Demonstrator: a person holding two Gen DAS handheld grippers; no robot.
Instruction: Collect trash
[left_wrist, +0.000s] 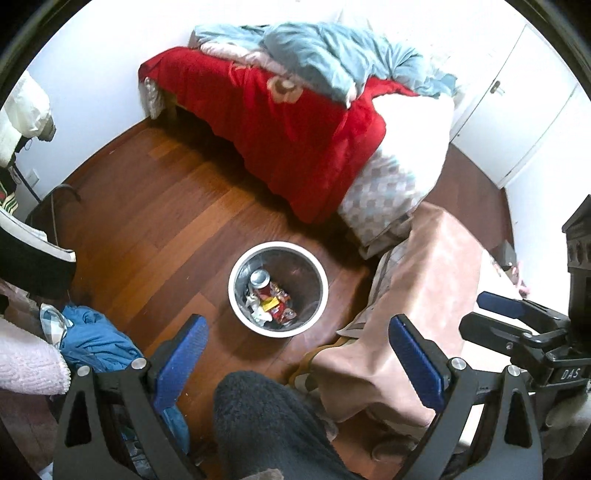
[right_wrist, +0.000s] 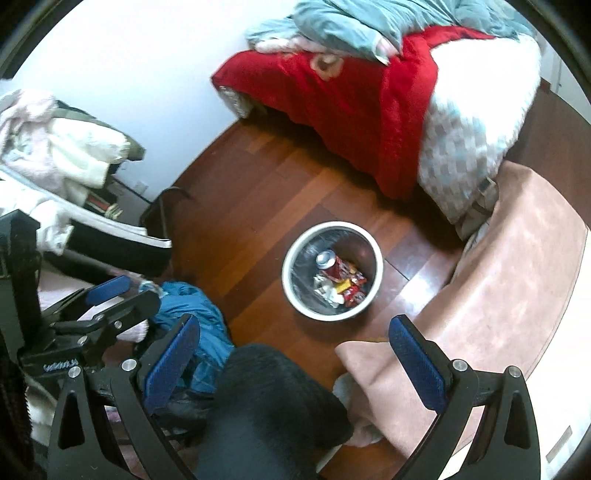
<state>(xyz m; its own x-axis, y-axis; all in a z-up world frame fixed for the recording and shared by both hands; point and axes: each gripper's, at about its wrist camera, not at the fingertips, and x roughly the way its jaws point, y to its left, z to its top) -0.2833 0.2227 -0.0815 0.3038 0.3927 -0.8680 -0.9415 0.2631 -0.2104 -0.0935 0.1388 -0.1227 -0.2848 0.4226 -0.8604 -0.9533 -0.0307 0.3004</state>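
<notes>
A round metal trash bin (left_wrist: 303, 273) (right_wrist: 364, 254) stands on the wooden floor near the bed's corner. Inside lie a red drink can (left_wrist: 260, 282) (right_wrist: 328, 264), a yellow wrapper (left_wrist: 269, 303) (right_wrist: 343, 284) and other crumpled wrappers and paper. My left gripper (left_wrist: 299, 362) hovers open above and in front of the bin, with nothing between its blue pads. My right gripper (right_wrist: 295, 358) is open and empty too, at about the same height. Each shows in the other's view: the right gripper (left_wrist: 472, 312) at the right edge, the left gripper (right_wrist: 142, 290) at the left.
A bed with a red blanket (left_wrist: 295, 122) (right_wrist: 351, 96) fills the far side. A table under a pinkish cloth (left_wrist: 417, 280) (right_wrist: 498, 277) stands to the right. A blue garment (left_wrist: 92, 332) (right_wrist: 195, 314) lies at the left. The person's knee (left_wrist: 266, 417) (right_wrist: 273, 398) is below the grippers.
</notes>
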